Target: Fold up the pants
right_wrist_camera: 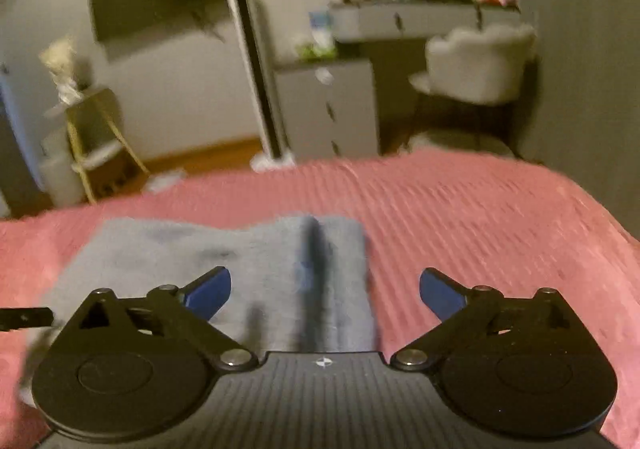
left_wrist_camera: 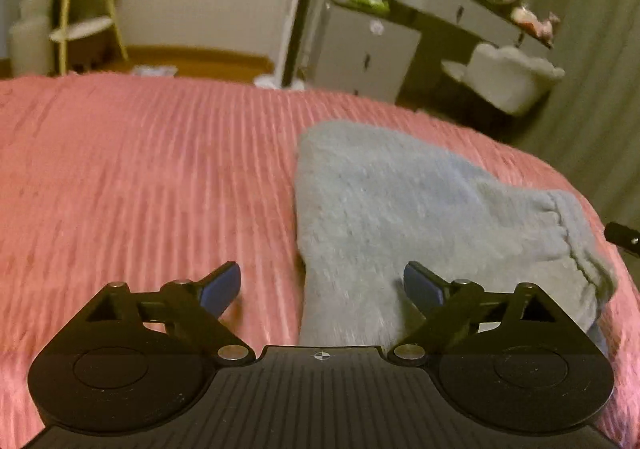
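Observation:
Grey fleece pants point(left_wrist_camera: 400, 217) lie folded in a compact bundle on a pink ribbed bedspread point(left_wrist_camera: 140, 189). In the left wrist view the bundle is right of centre, its gathered waistband at the right. My left gripper point(left_wrist_camera: 322, 285) is open and empty, its right finger over the bundle's near left edge. In the right wrist view the pants point(right_wrist_camera: 248, 269) lie left of centre with a dark fold crease. My right gripper point(right_wrist_camera: 325, 291) is open and empty above the bundle's right edge.
The bedspread point(right_wrist_camera: 500, 229) runs wide on both sides. Beyond the bed stand a grey dresser point(left_wrist_camera: 360, 49), a white fluffy chair point(left_wrist_camera: 512, 77), a yellow side table point(left_wrist_camera: 88, 9) and a standing white panel point(right_wrist_camera: 252, 69). The other gripper's tip point(left_wrist_camera: 620, 235) shows at the right edge.

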`<state>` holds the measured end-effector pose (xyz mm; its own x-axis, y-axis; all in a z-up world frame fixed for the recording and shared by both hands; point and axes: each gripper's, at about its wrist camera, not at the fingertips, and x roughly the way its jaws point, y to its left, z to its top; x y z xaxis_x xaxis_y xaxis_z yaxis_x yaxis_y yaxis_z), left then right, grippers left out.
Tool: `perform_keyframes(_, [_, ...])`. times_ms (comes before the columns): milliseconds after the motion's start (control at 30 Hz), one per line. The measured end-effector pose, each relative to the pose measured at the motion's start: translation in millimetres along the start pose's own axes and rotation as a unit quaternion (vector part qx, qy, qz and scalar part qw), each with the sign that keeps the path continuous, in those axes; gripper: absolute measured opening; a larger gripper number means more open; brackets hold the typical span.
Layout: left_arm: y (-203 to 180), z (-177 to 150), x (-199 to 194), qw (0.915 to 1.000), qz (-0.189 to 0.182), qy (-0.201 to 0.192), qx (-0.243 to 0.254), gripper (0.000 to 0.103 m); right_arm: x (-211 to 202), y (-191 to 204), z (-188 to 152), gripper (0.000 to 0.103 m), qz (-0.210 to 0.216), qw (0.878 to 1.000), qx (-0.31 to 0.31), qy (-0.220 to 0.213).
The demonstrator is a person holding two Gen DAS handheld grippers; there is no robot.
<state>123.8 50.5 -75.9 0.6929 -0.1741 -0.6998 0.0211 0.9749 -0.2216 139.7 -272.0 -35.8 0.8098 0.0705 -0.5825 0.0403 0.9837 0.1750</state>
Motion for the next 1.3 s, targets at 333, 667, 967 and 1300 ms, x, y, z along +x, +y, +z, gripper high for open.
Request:
perform_keyframes(333, [-46.2,-46.7,8.0,0.9980,0.012,0.015,0.060,0.097,27.7,74.2,-57.3,0.101,-0.034,0.977,-0.194,0.081])
perform_keyframes(667, [-27.3,-48.0,-0.2,0.9997,-0.004,0.021,0.014,0.097,5.2,56.7,-58.2,0.101,-0.053,0.991,-0.110,0.052])
perform_keyframes(967, [-34.5,-78.5,-16.9,0.9979,0.038,0.047,0.024,0.094,25.6,11.5,-90.6,0.101,-0.001,0.996,-0.007,0.087])
perform_keyframes(1300, [-60.0,-116.2,-71.2,0.9998,0.019,0.010,0.003,0.097,-49.0,24.5,-102.2,0.101,-0.030,0.995,0.024,0.090])
